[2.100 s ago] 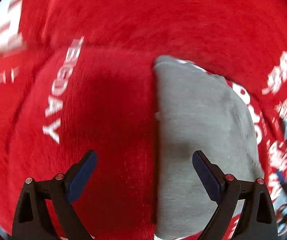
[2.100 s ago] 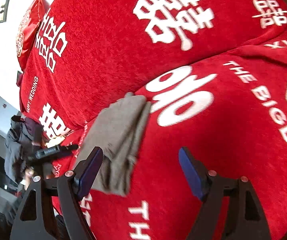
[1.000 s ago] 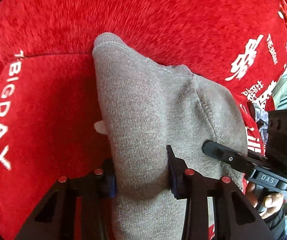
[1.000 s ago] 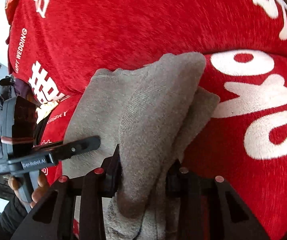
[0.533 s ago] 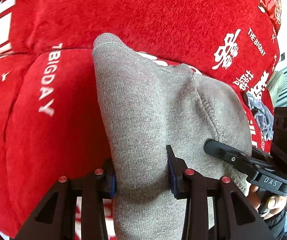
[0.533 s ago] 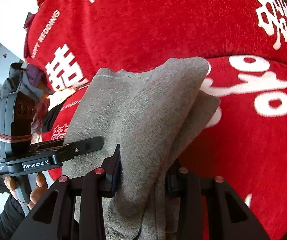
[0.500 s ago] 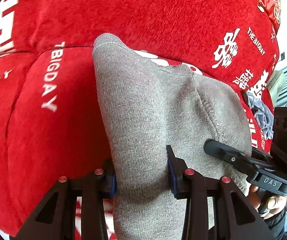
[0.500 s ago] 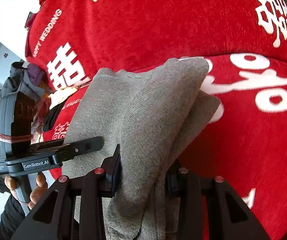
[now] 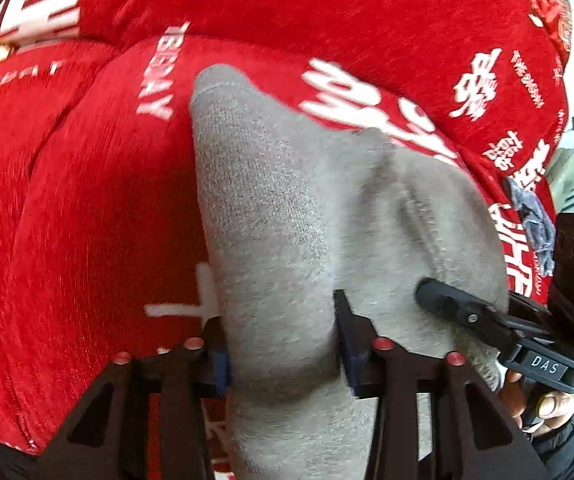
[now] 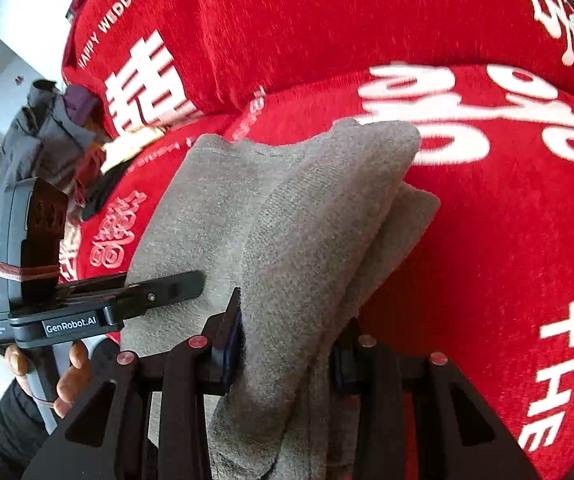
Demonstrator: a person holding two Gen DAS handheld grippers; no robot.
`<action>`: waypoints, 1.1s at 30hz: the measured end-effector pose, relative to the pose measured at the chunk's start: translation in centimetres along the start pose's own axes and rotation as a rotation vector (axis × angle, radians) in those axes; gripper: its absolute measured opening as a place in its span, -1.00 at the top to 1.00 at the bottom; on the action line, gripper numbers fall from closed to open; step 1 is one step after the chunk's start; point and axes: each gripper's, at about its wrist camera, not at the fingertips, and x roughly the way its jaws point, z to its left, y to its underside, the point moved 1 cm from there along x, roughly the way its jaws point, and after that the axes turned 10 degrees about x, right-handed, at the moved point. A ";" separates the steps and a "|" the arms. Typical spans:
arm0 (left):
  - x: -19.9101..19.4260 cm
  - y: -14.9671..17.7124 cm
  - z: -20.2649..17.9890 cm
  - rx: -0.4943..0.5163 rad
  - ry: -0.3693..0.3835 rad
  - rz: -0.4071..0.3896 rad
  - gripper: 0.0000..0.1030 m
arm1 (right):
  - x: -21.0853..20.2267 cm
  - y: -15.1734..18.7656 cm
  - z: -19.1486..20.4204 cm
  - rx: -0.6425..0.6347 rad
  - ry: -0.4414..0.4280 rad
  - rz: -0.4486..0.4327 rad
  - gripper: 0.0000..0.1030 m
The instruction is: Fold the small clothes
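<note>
A folded grey knit garment [image 9: 287,208] hangs between both grippers above a red sofa. My left gripper [image 9: 283,344] is shut on its near edge, and a white tag [image 9: 203,292] sticks out at its left side. My right gripper [image 10: 287,344] is shut on the other side of the same grey garment [image 10: 287,216], whose layers droop past the jaws. The right gripper's body [image 9: 527,344] shows at the right of the left wrist view, and the left gripper's body [image 10: 79,312] shows at the left of the right wrist view.
A red sofa cover [image 9: 87,200] with white lettering fills both views, seat cushion [image 10: 507,240] below and backrest [image 10: 327,20] behind. A pile of dark clothes [image 10: 47,128] lies at the sofa's left end. A grey-blue cloth [image 9: 535,216] lies at the right end.
Both grippers came down onto the grey garment and shut on it about a second ago. Since then they have lifted it together, and more of the seat cushion shows beneath.
</note>
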 end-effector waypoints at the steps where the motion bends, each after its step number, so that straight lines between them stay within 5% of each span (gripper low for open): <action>1: 0.1 0.3 0.7 -0.016 0.016 -0.010 -0.17 | 0.2 0.1 -0.4 0.006 0.004 0.001 0.16; 4: -1.3 0.9 2.8 -0.094 0.076 -0.044 -0.19 | -1.1 0.2 -2.0 0.077 0.003 -0.007 0.03; 7: -4.3 1.7 3.5 -0.120 0.038 -0.093 -0.19 | -4.2 1.1 -2.0 0.059 0.037 -0.087 0.03; 10: -7.4 2.5 1.5 -0.028 -0.065 -0.162 -0.19 | -7.6 3.7 1.4 -0.169 0.059 -0.166 0.03; 16: -6.2 4.5 -5.7 0.199 -0.049 -0.151 -0.19 | -7.6 8.9 6.1 -0.434 0.004 -0.123 0.03; 21: -2.8 6.4 -7.2 0.297 -0.142 -0.129 -0.20 | -4.3 10.5 4.1 -0.409 0.097 -0.039 0.02; 25: -2.2 7.7 -8.0 0.370 -0.154 -0.161 -0.78 | -3.2 11.2 2.3 -0.364 0.066 -0.045 0.01; 28: -2.1 8.2 -9.4 0.419 -0.261 -0.158 -0.78 | -3.5 11.3 2.8 -0.373 0.078 -0.053 -0.01; 33: -3.3 7.0 -8.6 0.379 -0.296 -0.212 -0.78 | -5.3 10.0 3.4 -0.371 0.032 -0.102 -0.17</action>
